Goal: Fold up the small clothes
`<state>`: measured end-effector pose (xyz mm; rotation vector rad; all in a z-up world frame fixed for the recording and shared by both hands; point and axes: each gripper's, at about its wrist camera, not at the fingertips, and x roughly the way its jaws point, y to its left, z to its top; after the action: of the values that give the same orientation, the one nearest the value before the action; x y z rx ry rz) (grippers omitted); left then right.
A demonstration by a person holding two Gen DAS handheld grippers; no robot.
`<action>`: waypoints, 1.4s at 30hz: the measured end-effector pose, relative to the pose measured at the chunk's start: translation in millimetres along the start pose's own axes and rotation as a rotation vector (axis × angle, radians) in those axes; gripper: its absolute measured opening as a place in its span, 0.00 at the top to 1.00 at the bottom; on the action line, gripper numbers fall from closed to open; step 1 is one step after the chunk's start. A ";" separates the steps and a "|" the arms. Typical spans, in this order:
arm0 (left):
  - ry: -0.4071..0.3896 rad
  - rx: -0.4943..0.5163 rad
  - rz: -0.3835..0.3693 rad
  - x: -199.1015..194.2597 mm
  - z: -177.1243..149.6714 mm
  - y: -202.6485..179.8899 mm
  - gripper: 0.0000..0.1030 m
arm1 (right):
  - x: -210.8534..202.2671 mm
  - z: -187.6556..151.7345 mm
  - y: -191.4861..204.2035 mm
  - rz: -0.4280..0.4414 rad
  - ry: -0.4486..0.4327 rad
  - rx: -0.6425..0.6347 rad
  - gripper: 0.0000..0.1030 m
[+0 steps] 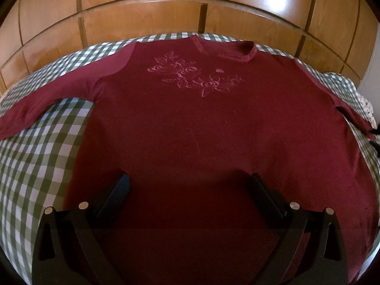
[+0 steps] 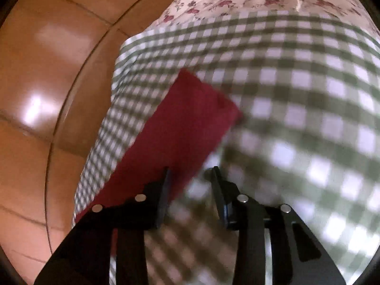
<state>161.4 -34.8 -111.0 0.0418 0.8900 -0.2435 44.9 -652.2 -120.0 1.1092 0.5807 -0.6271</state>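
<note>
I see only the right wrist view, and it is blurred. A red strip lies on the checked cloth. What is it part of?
Observer: A sleeve of a maroon long-sleeved shirt. The left wrist view shows the whole shirt spread flat, front up, on the checked cloth.
Operator: Is the other sleeve folded in?
Observer: No. The other sleeve lies stretched out sideways from the body.
Operator: Where is the left gripper?
Observer: The left gripper is over the lower body of the shirt, jaws wide open, holding nothing.
Operator: Which end faces away from it?
Observer: The collar, near the wooden cabinet.
</note>
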 end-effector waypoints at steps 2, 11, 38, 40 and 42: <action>0.001 0.002 0.000 0.6 -0.1 0.0 0.04 | 9.2 13.8 10.2 -0.097 -0.012 -0.068 0.92; -0.002 0.001 -0.003 0.4 -0.7 0.4 0.04 | -1.9 30.7 88.4 -0.124 -0.119 -0.203 0.94; 0.009 -0.033 -0.042 -8.5 0.6 3.0 0.06 | 1.6 -281.7 332.9 0.501 0.300 -0.822 0.38; 0.024 -0.040 -0.050 -11.7 6.0 3.8 0.13 | -7.1 -269.8 302.0 0.492 0.294 -0.787 0.30; 0.032 -0.067 -0.095 -13.4 19.0 7.7 0.25 | -9.5 -256.7 265.1 0.460 0.304 -0.753 0.28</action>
<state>169.6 -27.3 -89.2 -0.0591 0.9329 -0.3016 198.4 -327.7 -33.5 0.5806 0.7102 0.1735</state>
